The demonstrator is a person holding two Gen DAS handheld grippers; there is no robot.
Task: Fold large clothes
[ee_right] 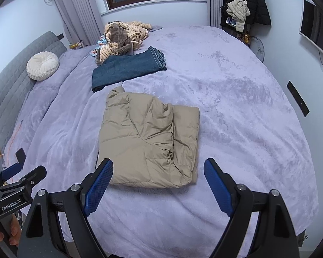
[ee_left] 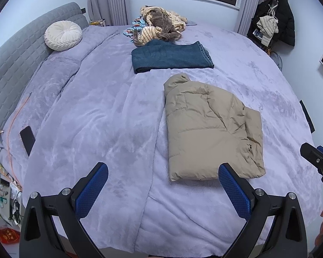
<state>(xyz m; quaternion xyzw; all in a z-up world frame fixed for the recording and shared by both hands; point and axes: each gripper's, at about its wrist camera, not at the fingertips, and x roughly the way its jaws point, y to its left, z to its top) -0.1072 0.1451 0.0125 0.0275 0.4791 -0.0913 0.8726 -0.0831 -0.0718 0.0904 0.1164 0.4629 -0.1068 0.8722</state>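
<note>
1. Near the bed's (ee_right: 236, 107) foot edge: folded tan puffer jacket (ee_right: 148, 142), flat.
2. Beyond it: folded jeans (ee_right: 127, 68).
3. Above the edge: left claw (ee_left: 162, 182) wide, empty; right claw (ee_right: 158, 181) wide, empty.

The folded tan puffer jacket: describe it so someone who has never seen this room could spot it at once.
Start from the wide bed under a lilac plush blanket. Near its front edge, in front of the folded dark blue denim jeans, lies the folded tan quilted puffer jacket. Unlike the crumpled striped beige pile of clothes by the window, it is a neat, puffy, stitched rectangle in plain tan.
</note>
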